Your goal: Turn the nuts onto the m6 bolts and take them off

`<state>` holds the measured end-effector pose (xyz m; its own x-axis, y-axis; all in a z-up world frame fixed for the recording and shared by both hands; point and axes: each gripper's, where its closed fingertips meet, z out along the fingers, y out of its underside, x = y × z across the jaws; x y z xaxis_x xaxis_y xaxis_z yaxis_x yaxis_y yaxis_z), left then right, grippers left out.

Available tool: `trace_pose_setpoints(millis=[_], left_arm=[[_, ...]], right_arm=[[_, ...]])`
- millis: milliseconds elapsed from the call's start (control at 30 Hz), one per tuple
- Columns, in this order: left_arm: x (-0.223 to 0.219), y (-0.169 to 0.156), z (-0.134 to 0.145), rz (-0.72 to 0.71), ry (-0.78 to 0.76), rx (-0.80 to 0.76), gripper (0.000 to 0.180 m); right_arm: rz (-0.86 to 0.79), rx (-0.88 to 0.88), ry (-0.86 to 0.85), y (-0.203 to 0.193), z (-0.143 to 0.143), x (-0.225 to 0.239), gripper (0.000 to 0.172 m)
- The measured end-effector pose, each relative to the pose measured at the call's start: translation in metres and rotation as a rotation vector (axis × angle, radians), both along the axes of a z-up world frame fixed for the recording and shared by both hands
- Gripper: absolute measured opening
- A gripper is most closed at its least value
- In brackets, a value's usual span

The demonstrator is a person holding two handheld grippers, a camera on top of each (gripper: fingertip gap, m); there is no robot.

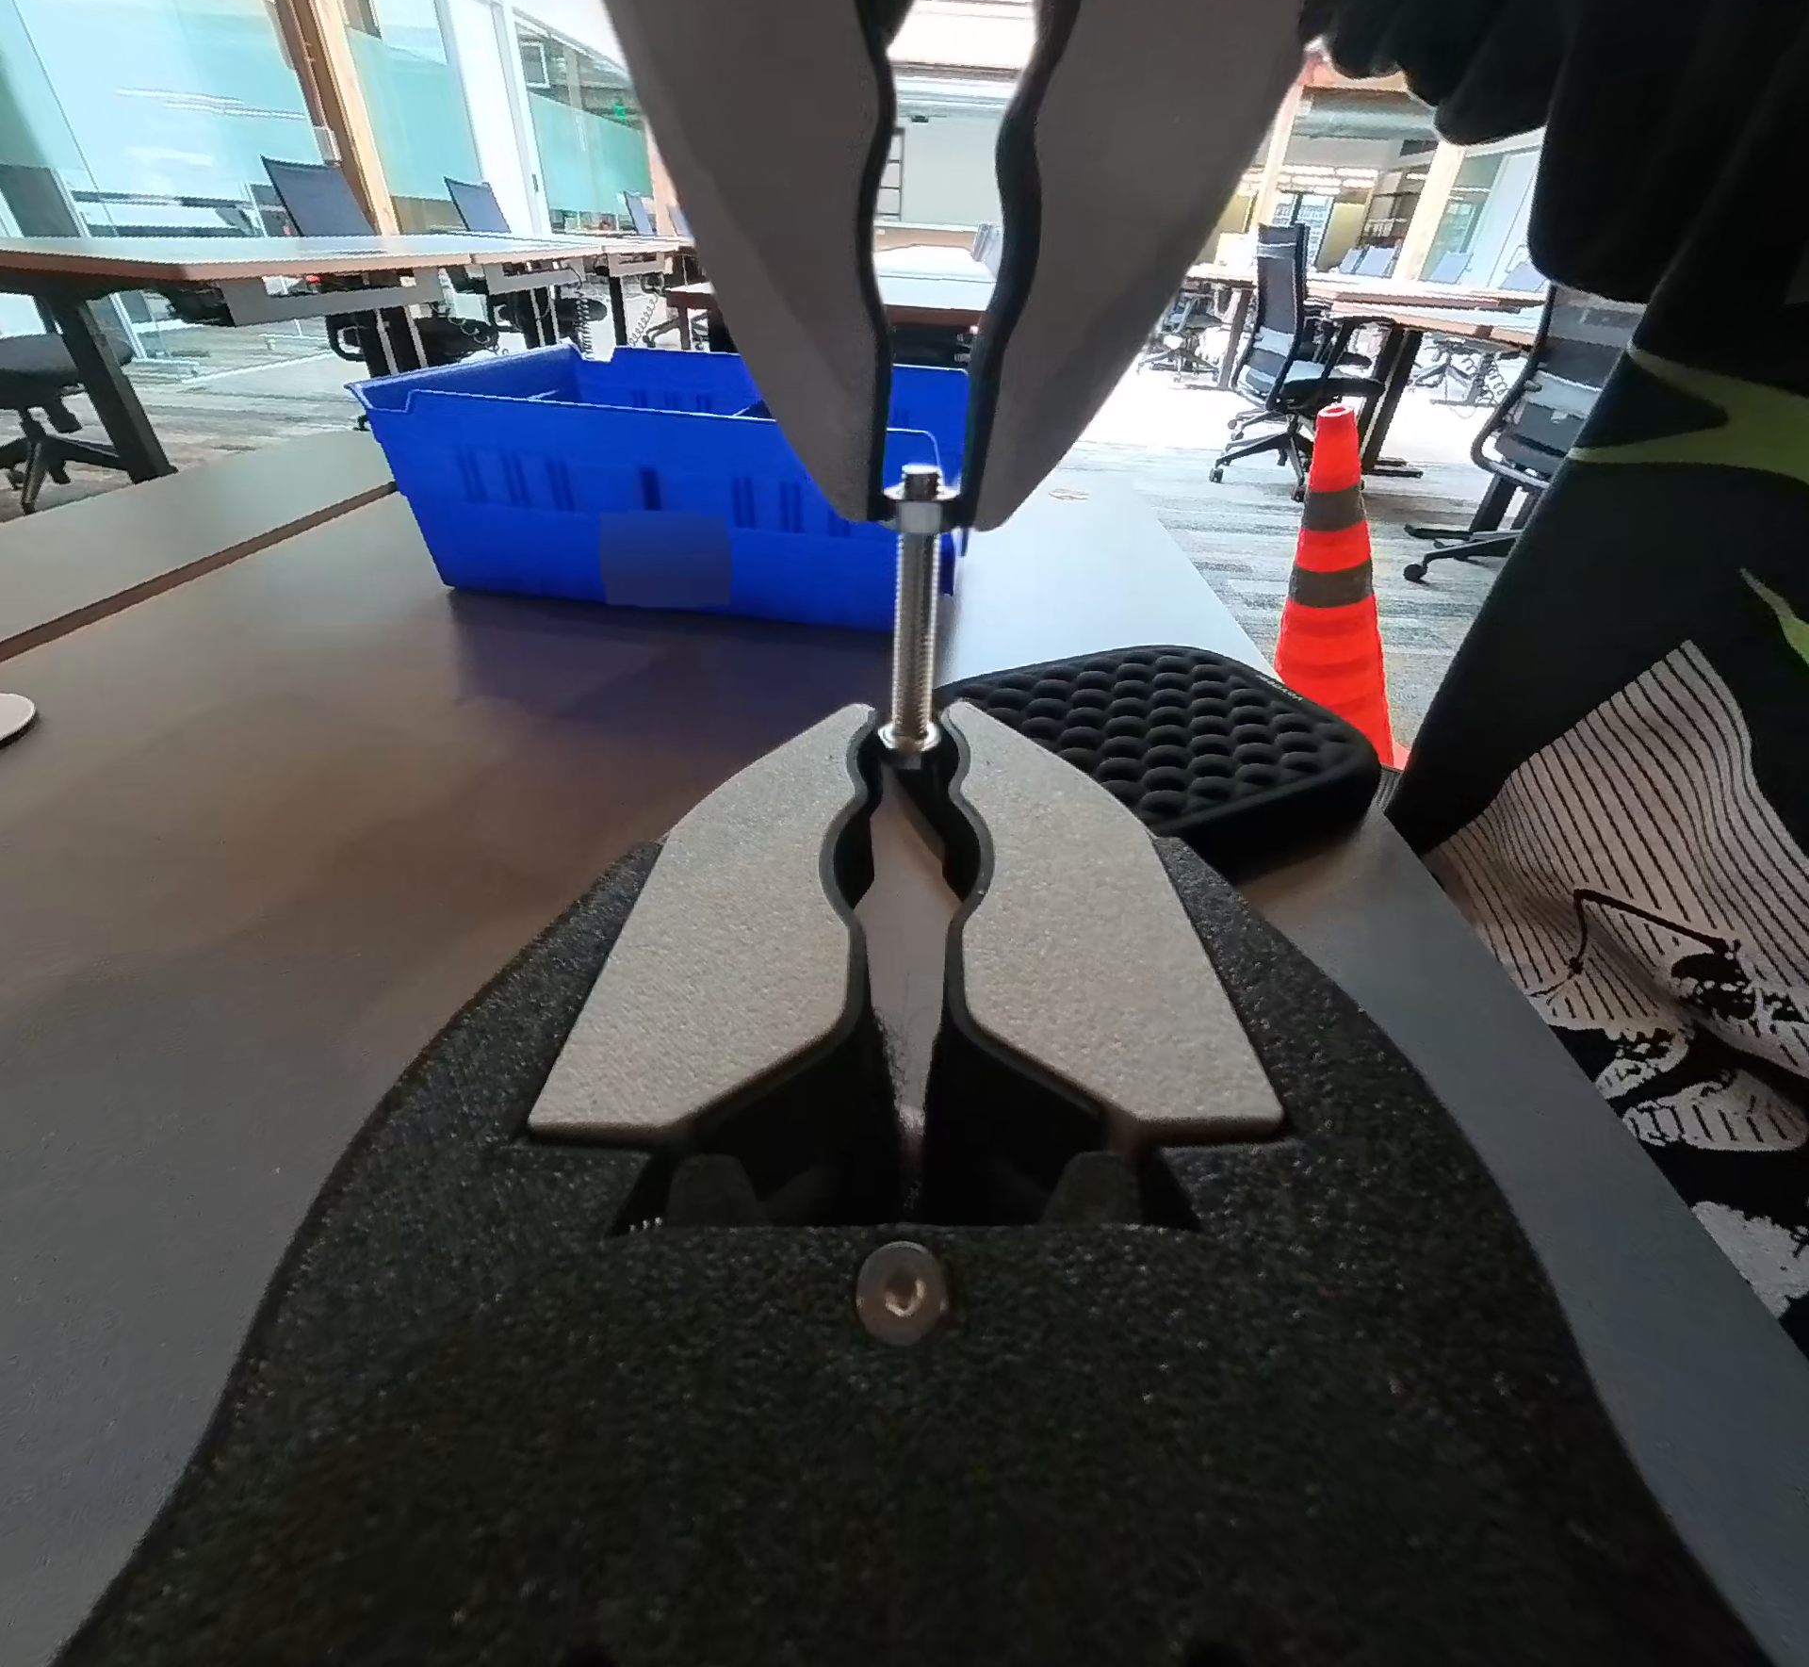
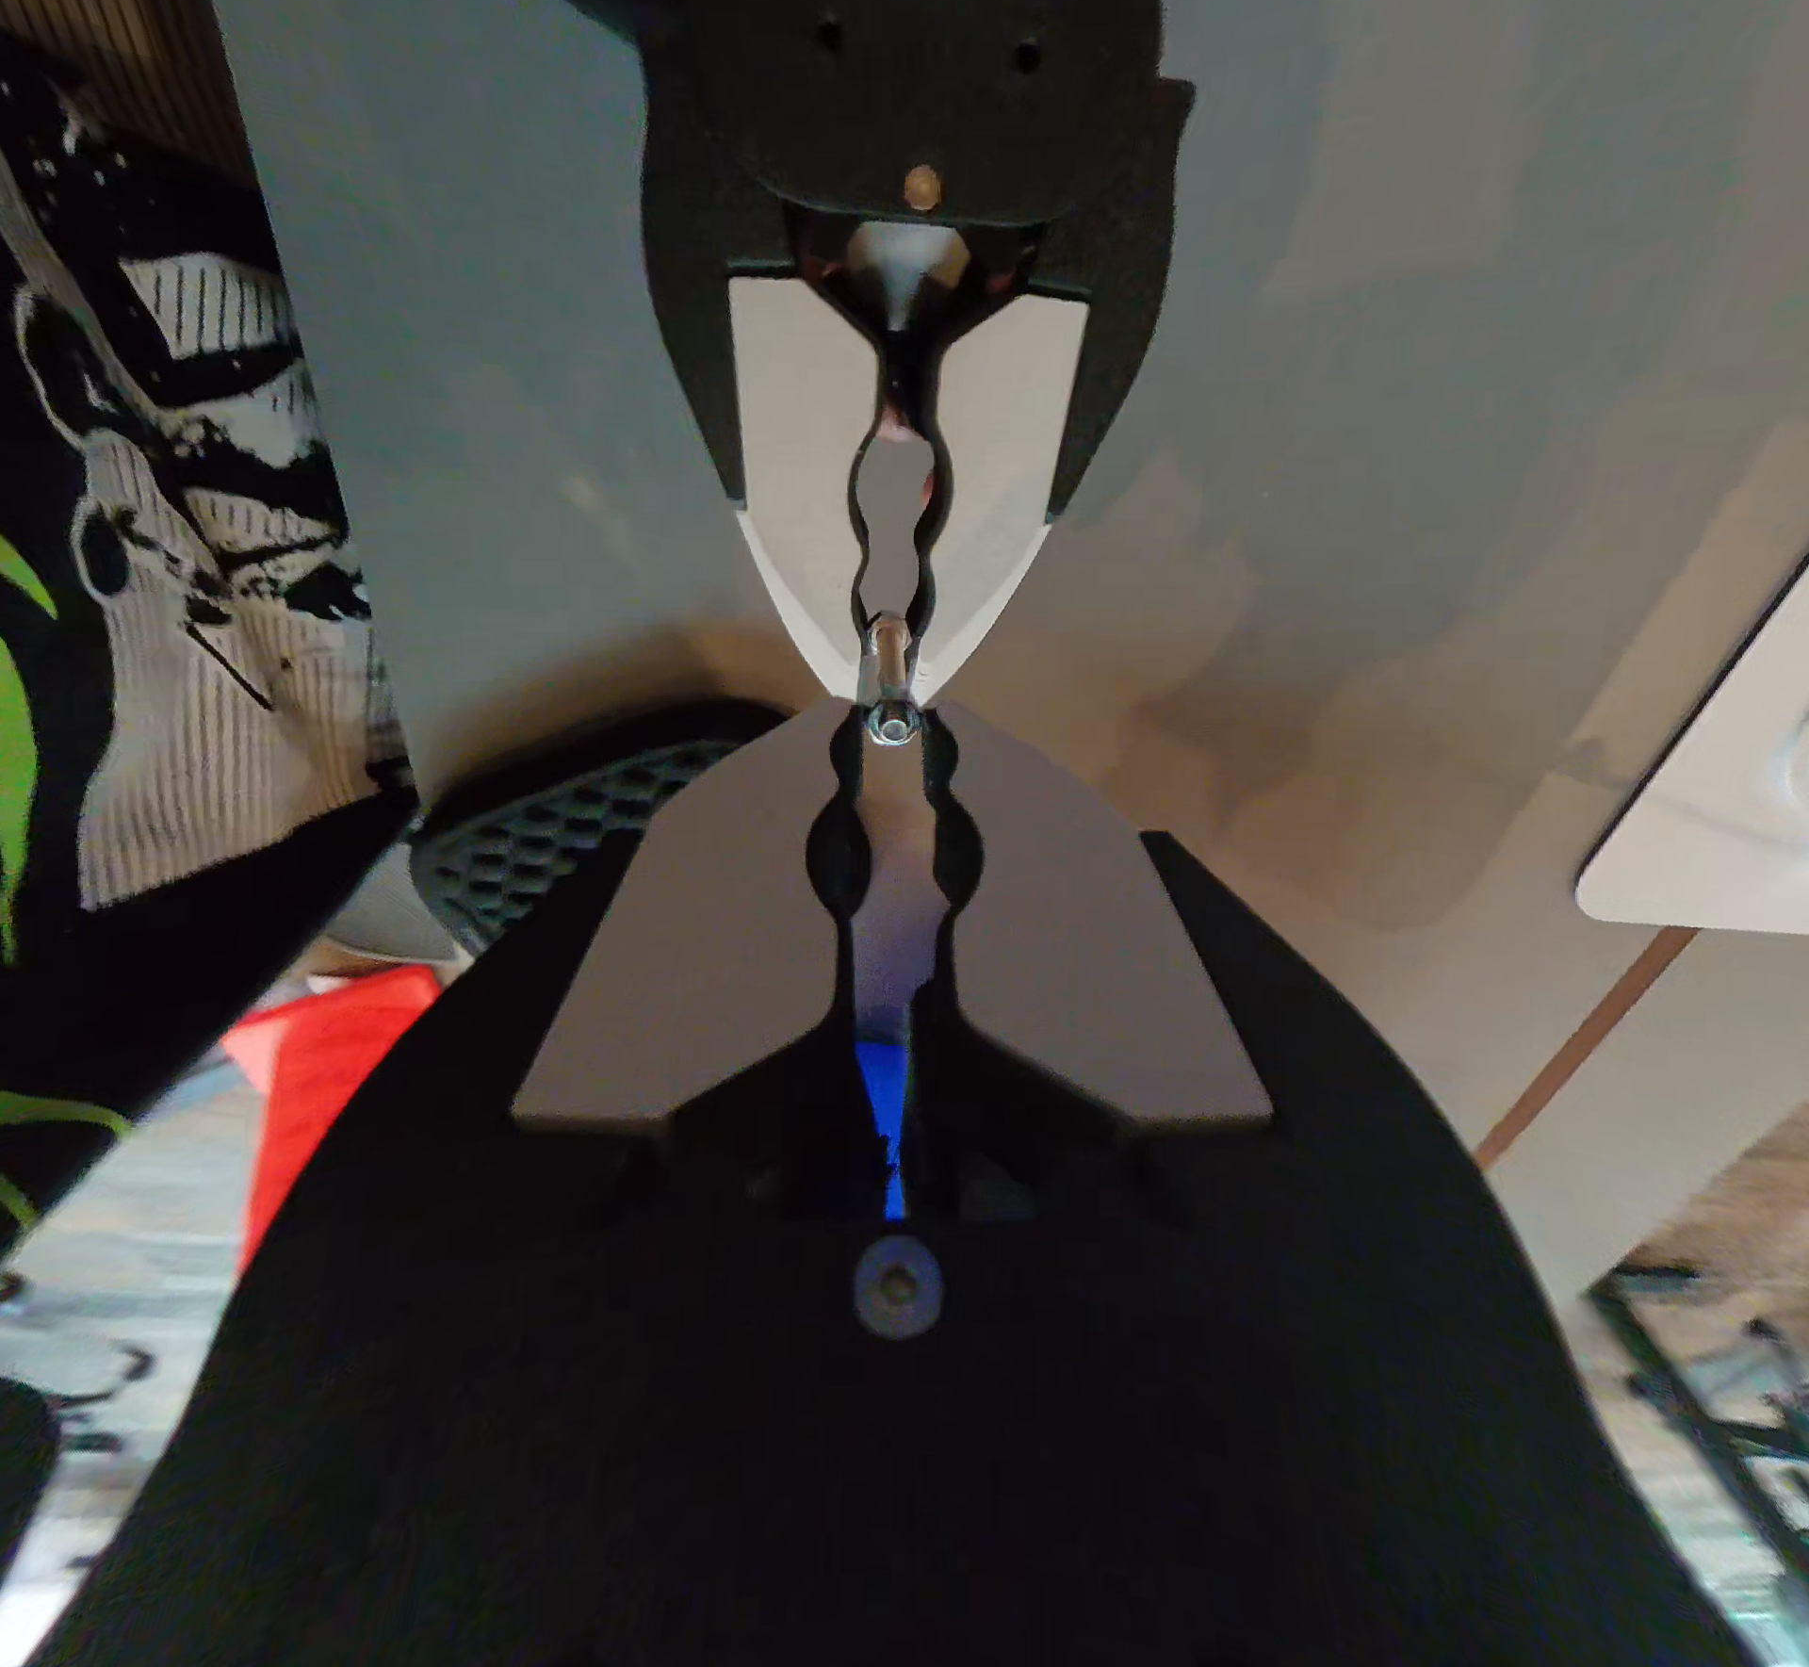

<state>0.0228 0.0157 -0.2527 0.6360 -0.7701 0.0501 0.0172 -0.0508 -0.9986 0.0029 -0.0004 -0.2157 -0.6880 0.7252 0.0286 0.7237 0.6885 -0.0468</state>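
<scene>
Now your left tool [image 1: 905, 744] is clamped on the head of the bolt [image 1: 917, 631] and holds it upright above the tabletop [image 1: 294, 817], probably so the thread stays still. Your right tool [image 1: 920, 509] comes from above and its fingers press on the nut [image 1: 918, 506] near the bolt's free end. I judge this grip is for turning it, while the blue bin [image 1: 607, 494] waits behind
</scene>
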Motion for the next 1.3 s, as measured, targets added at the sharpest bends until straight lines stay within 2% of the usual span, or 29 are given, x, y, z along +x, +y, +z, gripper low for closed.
trace_pose_setpoints(millis=[167, 333, 400, 467, 533, 600, 700, 767, 833, 933, 1033, 1300], left_arm=[[0.002, -0.004, 0.001, -0.040, -0.010, -0.003, 0.009], [0.006, -0.011, 0.001, -0.118, -0.021, -0.006, 0.009], [0.007, -0.013, 0.002, -0.149, -0.032, -0.010, 0.008], [0.007, -0.014, 0.003, -0.159, -0.042, -0.009, 0.008], [0.005, -0.013, 0.004, -0.150, -0.054, -0.008, 0.008], [0.003, -0.011, 0.005, -0.126, -0.060, -0.005, 0.008], [0.000, -0.006, 0.004, -0.064, -0.041, 0.006, 0.008], [-0.002, -0.003, 0.003, -0.019, -0.026, 0.014, 0.009], [-0.003, 0.000, 0.003, 0.015, -0.017, 0.016, 0.009], [-0.004, 0.001, 0.002, 0.033, -0.011, 0.012, 0.009], [-0.005, 0.002, 0.002, 0.041, -0.011, 0.010, 0.009], [-0.006, 0.003, 0.001, 0.053, -0.006, 0.006, 0.009]], right_arm=[[0.350, 0.009, 0.018, -0.003, 0.001, 0.001, 0.011], [0.907, 0.060, 0.035, -0.009, 0.002, 0.004, 0.011], [1.044, 0.054, 0.042, -0.014, 0.002, 0.002, 0.011], [1.109, 0.058, 0.043, -0.015, 0.003, 0.000, 0.011], [1.063, 0.047, 0.035, -0.014, 0.005, -0.002, 0.014], [0.891, -0.044, 0.045, -0.019, 0.010, -0.001, 0.035], [0.403, -0.095, 0.068, -0.006, 0.014, -0.013, 0.040], [0.084, -0.102, 0.054, 0.009, 0.009, -0.012, 0.032], [-0.081, -0.140, 0.021, 0.013, 0.003, -0.004, 0.035], [-0.120, -0.139, 0.030, 0.013, -0.002, 0.002, 0.043], [-0.136, -0.144, 0.047, 0.006, -0.003, 0.002, 0.042], [-0.162, -0.100, 0.103, 0.004, -0.003, -0.005, 0.020]])
